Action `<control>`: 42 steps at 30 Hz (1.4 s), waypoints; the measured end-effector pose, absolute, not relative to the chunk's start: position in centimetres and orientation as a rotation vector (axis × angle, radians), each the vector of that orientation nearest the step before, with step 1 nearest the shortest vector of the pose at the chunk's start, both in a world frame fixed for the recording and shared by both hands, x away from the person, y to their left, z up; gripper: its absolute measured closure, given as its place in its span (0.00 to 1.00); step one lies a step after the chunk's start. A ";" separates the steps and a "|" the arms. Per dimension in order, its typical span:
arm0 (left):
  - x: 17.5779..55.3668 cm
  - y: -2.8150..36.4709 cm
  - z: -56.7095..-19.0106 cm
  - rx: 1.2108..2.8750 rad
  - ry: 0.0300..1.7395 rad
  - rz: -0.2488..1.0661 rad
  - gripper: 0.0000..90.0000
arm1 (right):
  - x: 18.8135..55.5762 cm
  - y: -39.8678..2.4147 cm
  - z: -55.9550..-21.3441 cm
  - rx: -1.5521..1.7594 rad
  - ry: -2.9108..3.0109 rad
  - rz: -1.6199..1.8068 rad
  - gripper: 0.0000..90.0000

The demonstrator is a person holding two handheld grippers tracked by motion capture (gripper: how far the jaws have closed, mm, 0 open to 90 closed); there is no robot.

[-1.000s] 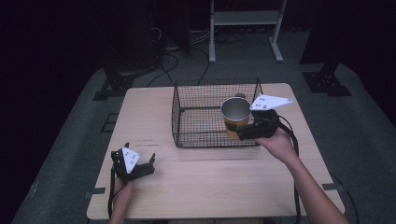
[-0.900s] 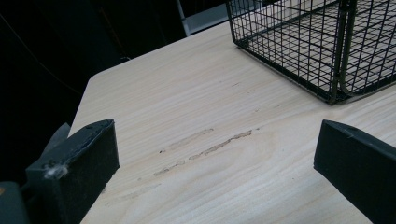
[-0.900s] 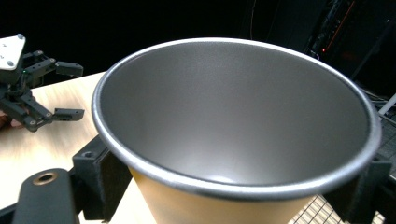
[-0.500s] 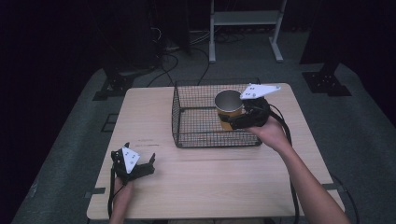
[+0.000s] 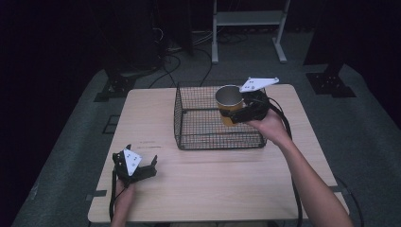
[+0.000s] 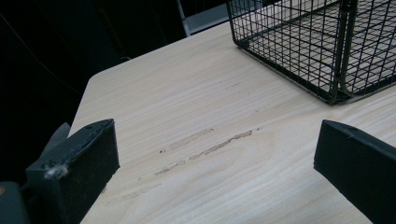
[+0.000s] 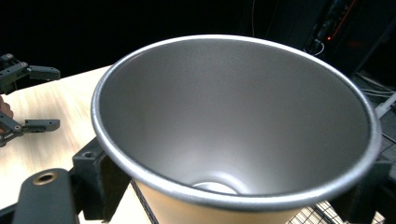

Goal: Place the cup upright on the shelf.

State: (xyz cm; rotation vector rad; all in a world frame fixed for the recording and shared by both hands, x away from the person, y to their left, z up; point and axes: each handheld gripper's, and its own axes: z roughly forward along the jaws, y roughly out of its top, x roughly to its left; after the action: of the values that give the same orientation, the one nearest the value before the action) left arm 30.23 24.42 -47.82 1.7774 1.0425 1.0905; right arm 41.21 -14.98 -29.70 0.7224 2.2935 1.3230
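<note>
The table [image 5: 213, 189] carried a wire basket [image 5: 208, 137] toward its far side. The right gripper [image 5: 236, 113] clasped a steel-lined yellow cup [image 5: 229, 101], upright above the basket's right end. The left gripper [image 5: 142, 169] rested near the front-left edge, jaws spread wide and holding nothing.

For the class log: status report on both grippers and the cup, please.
Right gripper shut on cup, held over basket. Left gripper open, low over table. Nothing in the way.

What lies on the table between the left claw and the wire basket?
In the high view, nothing: bare wooden table separates the left claw from the wire basket. The left gripper view shows faint scuff marks there.
</note>
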 end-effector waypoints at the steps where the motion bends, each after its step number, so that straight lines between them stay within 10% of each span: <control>1: 30.2 24.4 -47.8 1.777 1.043 1.091 0.00 | 41.4 -14.9 -29.7 0.720 2.302 1.320 0.16; 42: 30.2 24.5 -47.8 1.767 1.051 1.084 0.00 | 48.5 -11.7 -33.6 0.774 2.454 1.255 0.16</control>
State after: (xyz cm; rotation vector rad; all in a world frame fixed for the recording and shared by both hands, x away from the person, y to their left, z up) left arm 30.24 24.51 -47.81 1.7668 1.0513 1.0839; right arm 48.46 -11.68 -33.58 0.7736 2.4541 1.2548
